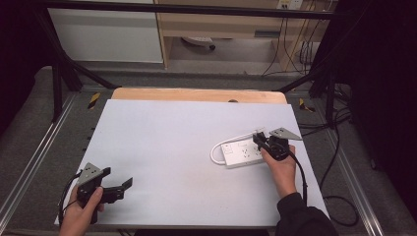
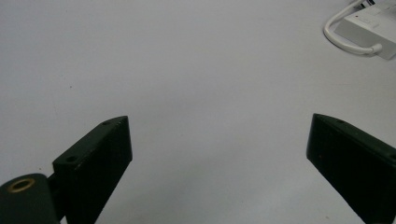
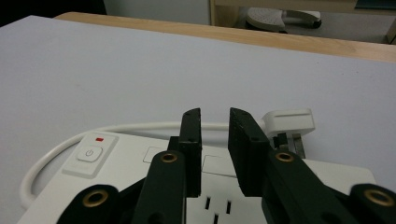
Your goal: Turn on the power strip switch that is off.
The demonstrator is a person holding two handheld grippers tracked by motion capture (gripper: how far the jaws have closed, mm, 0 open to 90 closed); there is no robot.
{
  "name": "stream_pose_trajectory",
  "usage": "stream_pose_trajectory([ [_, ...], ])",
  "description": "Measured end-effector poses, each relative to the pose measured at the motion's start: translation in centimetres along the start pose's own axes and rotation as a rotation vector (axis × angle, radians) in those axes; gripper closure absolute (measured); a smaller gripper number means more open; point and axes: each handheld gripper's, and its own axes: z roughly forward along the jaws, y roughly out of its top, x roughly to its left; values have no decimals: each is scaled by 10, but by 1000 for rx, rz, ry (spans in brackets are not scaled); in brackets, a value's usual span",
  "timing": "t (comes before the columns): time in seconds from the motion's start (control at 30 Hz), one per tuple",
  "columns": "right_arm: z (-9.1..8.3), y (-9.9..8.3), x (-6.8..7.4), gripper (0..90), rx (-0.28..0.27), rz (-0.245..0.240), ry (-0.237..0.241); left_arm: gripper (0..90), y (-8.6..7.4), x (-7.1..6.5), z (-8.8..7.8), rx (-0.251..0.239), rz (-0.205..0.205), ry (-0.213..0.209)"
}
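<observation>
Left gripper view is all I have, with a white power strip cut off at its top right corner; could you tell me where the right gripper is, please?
Observer: The right gripper is at the right end of the power strip, above its sockets.
Operator: Thank you. Is it holding anything?
Observer: No, its jaws stand a little apart with nothing between them.
Operator: And where does the cord end?
Observer: It runs along the strip's far side to a white plug, which sits just beyond the strip near that gripper.
</observation>
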Motion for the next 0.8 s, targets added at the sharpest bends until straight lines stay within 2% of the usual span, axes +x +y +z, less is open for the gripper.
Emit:
stream_pose_trajectory([
  [0.43, -9, 5, 0, 644, -22, 23, 16, 68, 0, 0, 0, 3, -2, 1],
  [0.53, -12, 7, -1, 570, -29, 39, 19, 68, 0, 0, 0, 3, -1, 2],
  [0.63, -15, 9, -2, 455, -31, 59, 20, 68, 0, 0, 0, 2, -3, 0],
  [0.8, -23, 15, -2, 290, -10, 81, 28, 68, 0, 0, 0, 2, -3, 1],
])
